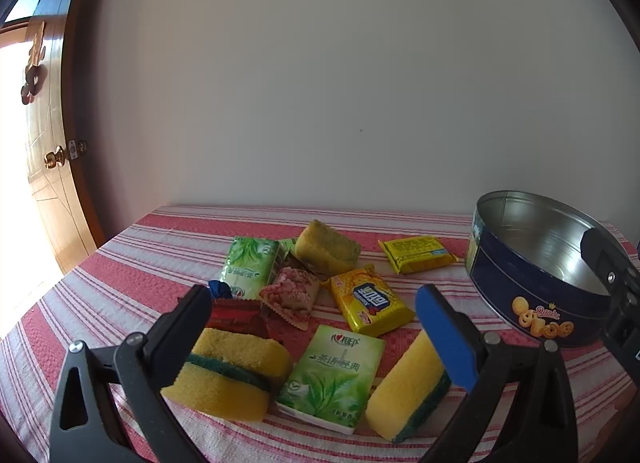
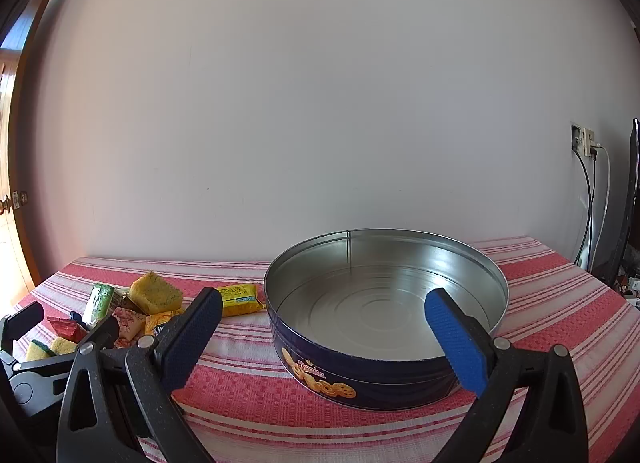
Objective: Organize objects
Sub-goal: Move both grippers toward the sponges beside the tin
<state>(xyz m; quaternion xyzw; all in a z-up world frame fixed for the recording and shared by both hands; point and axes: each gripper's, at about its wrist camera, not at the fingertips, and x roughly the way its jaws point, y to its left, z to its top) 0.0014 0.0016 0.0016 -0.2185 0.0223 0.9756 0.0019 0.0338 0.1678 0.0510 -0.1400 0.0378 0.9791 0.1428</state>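
Note:
A pile of small items lies on the red striped tablecloth (image 1: pixel 120 263). In it are three yellow-green sponges (image 1: pixel 232 371) (image 1: pixel 404 391) (image 1: pixel 326 247), two green tissue packs (image 1: pixel 332 375) (image 1: pixel 250 267), two yellow snack packs (image 1: pixel 370 301) (image 1: pixel 416 253), a pink snack bag (image 1: pixel 292 295) and a red packet (image 1: pixel 236 315). My left gripper (image 1: pixel 314 299) hangs open just above the nearest sponges and tissue pack, holding nothing. To the right stands an empty blue cookie tin (image 2: pixel 380 383). My right gripper (image 2: pixel 324 297) is open in front of the tin, with nothing between its fingers.
A plain wall closes the table's far edge. At far left is a wooden door with a brass knob (image 1: pixel 54 159). Beyond the table's right end are a wall socket with cables (image 2: pixel 586 143) and a dark screen edge (image 2: pixel 632 203).

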